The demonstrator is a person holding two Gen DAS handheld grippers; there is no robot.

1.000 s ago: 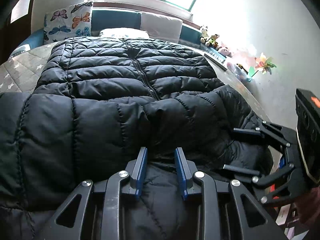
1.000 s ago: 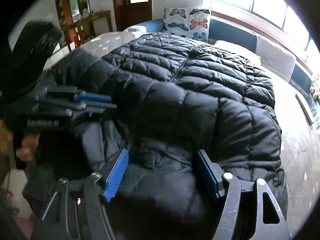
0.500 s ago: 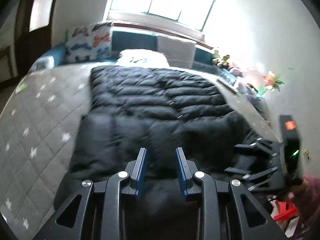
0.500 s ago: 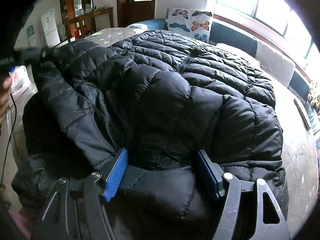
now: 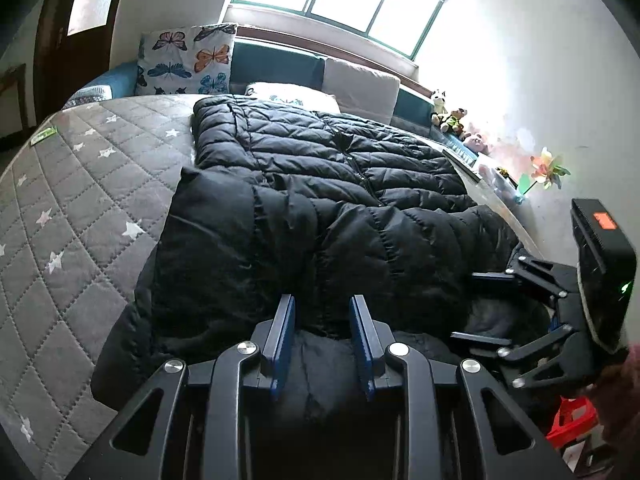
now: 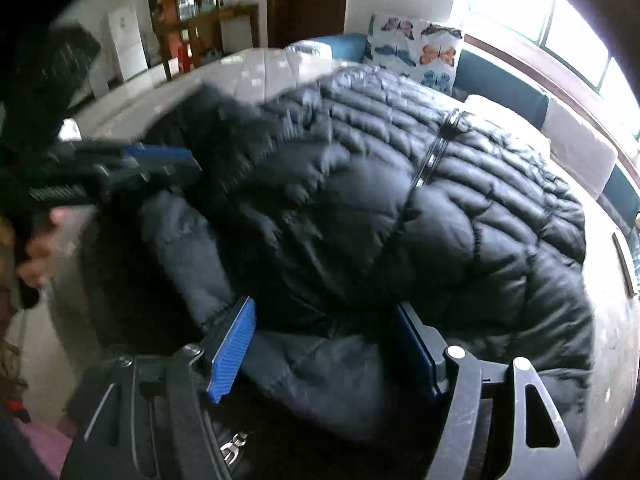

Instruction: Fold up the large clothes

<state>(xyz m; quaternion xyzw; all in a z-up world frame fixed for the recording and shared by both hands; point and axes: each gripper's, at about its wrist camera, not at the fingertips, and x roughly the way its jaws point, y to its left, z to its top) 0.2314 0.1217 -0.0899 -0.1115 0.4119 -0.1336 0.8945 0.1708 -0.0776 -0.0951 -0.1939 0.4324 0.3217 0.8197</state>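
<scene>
Both tongs (image 5: 322,336) (image 6: 328,348) clamp jacket (image 5: 320,200); left view only: pinwheel (image 5: 546,170)

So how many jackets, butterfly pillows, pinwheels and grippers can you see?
black puffer jacket: 1
butterfly pillow: 1
pinwheel: 1
grippers: 2, the left gripper and the right gripper
total: 5

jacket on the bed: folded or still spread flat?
Partly folded: the black puffer jacket has its near section doubled over the front zipper; the far part lies flat on the mattress.
</scene>
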